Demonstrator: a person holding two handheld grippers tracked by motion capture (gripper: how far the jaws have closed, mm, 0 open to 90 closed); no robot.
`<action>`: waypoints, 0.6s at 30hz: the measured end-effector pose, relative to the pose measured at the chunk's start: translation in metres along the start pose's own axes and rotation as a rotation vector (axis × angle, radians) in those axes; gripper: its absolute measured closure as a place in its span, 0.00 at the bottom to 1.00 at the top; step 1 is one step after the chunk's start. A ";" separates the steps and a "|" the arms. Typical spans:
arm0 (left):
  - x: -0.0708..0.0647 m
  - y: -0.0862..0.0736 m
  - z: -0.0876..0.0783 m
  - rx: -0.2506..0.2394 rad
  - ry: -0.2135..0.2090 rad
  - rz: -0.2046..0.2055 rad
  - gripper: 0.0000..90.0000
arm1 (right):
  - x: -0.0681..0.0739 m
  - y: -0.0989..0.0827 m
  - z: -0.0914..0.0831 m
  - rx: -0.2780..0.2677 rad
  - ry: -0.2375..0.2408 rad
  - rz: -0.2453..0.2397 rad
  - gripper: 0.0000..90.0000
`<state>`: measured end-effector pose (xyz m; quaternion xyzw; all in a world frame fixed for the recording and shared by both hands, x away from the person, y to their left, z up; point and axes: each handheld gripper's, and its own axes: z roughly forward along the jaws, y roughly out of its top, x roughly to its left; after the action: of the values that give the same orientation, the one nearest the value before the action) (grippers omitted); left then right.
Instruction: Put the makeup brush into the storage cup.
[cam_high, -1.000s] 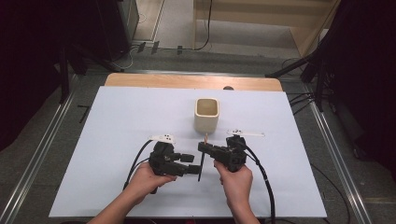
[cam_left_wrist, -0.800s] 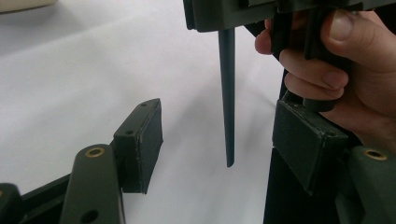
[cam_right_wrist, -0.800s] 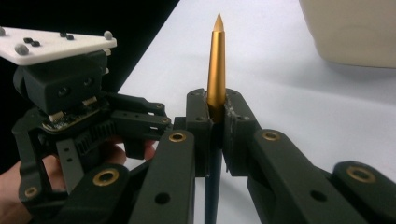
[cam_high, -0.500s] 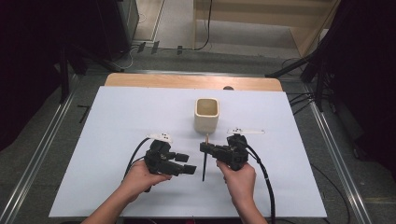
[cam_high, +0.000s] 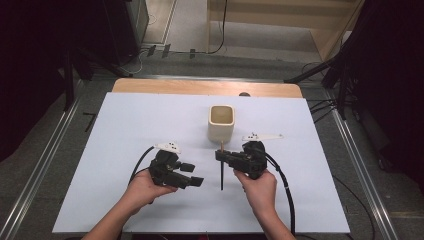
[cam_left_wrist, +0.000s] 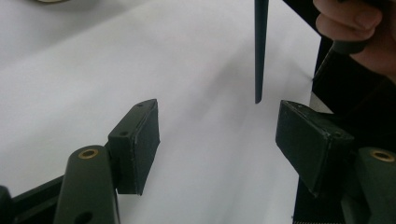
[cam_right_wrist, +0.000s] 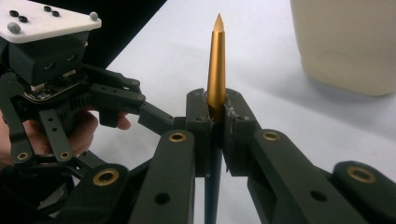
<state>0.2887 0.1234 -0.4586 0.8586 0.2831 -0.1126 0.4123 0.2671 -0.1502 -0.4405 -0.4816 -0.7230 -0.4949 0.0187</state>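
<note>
Right gripper view: pen (cam_right_wrist: 215, 65), gold tip, dark barrel.

A cream cup (cam_high: 221, 122) stands on white table (cam_high: 125, 130); the pen (cam_right_wrist: 215, 65) is gold (black-shafted).

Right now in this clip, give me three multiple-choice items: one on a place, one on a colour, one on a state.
1. Where does the cream cup stand relative to the right gripper?
A. Beyond it, farther from the person
B. Between the two hands
C. Off the white sheet

2. What colour is the tip section of the pen above the right gripper's jaws?
A. Red
B. Gold
C. White

3. How do the left gripper's jaws stand?
A. Shut on the pen
B. Shut on nothing
C. Open, nothing between them

Answers: 1 A, the high view shows the cup up the table from the gripper. 2 B, the right gripper view shows a gold taper. 3 C, the left gripper view shows a wide gap over the bare sheet.
</note>
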 end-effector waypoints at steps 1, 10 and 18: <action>0.000 -0.001 -0.001 0.004 0.011 0.010 0.34 | 0.000 0.000 0.000 0.001 -0.003 0.001 0.93; 0.003 -0.008 -0.015 0.003 0.079 0.067 0.34 | -0.001 0.000 -0.004 -0.008 -0.007 -0.021 0.93; 0.007 -0.013 -0.025 -0.010 0.125 0.109 0.34 | -0.005 0.001 -0.009 -0.020 -0.019 -0.026 0.93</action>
<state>0.2853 0.1517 -0.4543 0.8760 0.2617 -0.0351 0.4036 0.2663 -0.1602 -0.4371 -0.4769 -0.7244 -0.4978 0.0008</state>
